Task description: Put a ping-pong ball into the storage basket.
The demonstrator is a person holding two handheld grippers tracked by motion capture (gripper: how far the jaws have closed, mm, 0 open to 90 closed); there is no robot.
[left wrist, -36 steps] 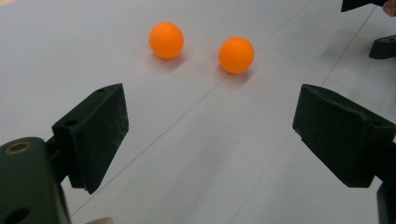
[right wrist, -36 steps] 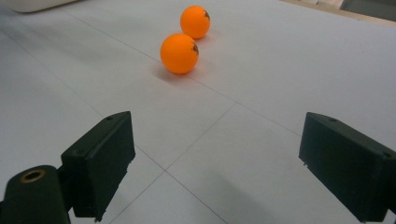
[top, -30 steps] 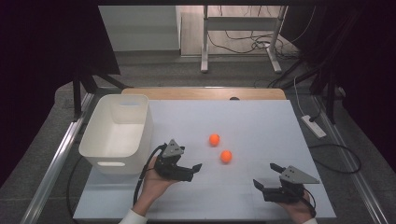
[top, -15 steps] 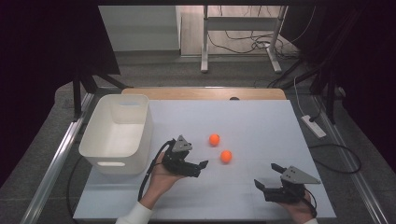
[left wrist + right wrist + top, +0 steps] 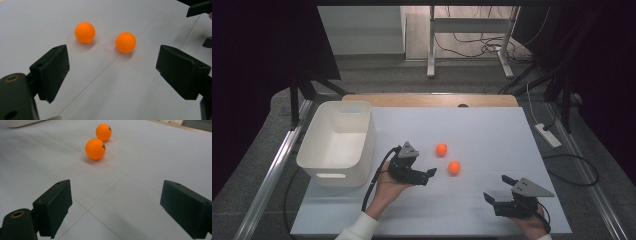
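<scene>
In the middle of the high view, the left gripper [image 5: 428,174] holds its jaws spread toward the two small orange plastic balls [image 5: 441,149], probably to pinch one.

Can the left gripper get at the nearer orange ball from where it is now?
Probably yes. The left gripper is open and aimed at the nearer orange ball, with bare table between them. The other ball sits apart from it.
</scene>
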